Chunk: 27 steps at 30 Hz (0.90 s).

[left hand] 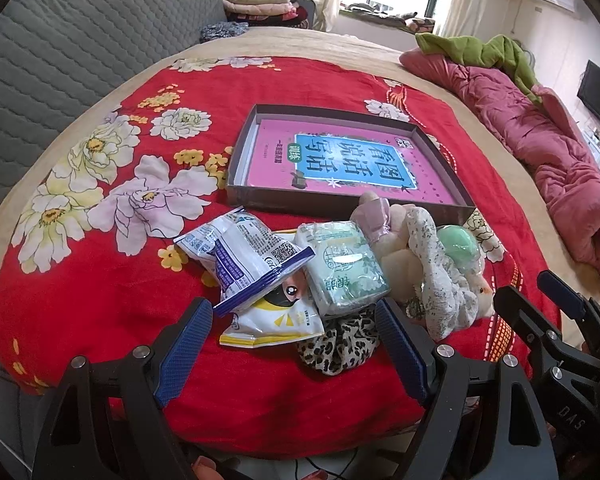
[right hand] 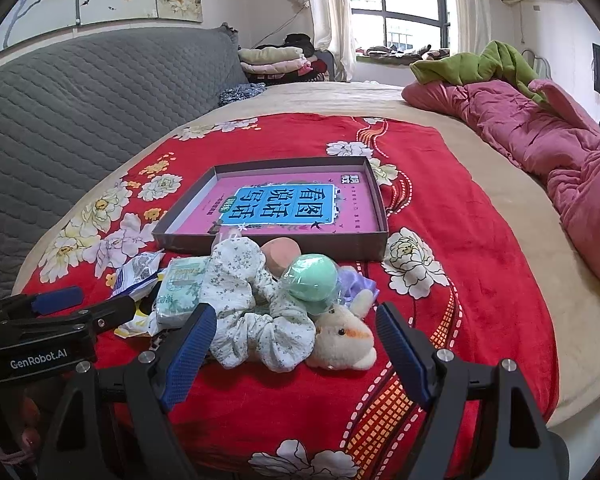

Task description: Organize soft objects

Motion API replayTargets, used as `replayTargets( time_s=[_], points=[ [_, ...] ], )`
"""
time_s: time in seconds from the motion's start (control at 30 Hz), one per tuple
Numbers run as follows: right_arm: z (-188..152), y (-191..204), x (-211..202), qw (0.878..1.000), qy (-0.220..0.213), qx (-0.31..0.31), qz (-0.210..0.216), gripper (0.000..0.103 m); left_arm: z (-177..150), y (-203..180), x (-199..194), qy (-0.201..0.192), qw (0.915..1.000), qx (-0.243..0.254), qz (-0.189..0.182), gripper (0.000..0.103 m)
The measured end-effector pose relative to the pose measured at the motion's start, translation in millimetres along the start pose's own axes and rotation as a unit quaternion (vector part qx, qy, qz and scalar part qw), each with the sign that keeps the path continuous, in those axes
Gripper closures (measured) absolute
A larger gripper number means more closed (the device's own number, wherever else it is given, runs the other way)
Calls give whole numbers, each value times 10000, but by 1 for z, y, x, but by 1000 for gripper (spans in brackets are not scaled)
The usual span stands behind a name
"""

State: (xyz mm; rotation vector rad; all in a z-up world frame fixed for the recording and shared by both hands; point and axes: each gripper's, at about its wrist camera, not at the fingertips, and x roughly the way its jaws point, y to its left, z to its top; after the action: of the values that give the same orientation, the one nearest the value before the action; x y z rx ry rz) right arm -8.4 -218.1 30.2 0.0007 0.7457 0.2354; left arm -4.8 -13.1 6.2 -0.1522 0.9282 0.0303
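We hold the left gripper (left hand: 296, 344) with its blue fingers spread wide and empty; just ahead of them lie a blue-and-white packet (left hand: 244, 260), a yellow-and-white packet (left hand: 276, 322) and a green tissue pack (left hand: 344, 266), with a leopard-print scrunchie (left hand: 340, 346) touching the inner side of the right finger. Our right gripper (right hand: 296, 344) is equally wide and holds nothing, and between its fingertips sit a floral scrunchie (right hand: 252, 304) and a plush bunny (right hand: 346, 340), with a green ball (right hand: 312, 282) just beyond. Farther ahead of both, past the pile on the red floral blanket (left hand: 140, 300), rests the shallow grey box (left hand: 340, 208), which holds a pink book (left hand: 340, 160).
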Motion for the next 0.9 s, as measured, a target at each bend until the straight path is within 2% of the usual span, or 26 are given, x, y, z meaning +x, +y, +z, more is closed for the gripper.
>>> replayTargets(
  time_s=[0.63,0.9],
  points=[
    [0,2,0,10000,-17,-51,13,22,0,7,-4,-62,9999,-76,83,19],
    [-1,-7,5,10000,-2,50,31,22,2,29,12,43,9994,-290,210,19]
  ],
)
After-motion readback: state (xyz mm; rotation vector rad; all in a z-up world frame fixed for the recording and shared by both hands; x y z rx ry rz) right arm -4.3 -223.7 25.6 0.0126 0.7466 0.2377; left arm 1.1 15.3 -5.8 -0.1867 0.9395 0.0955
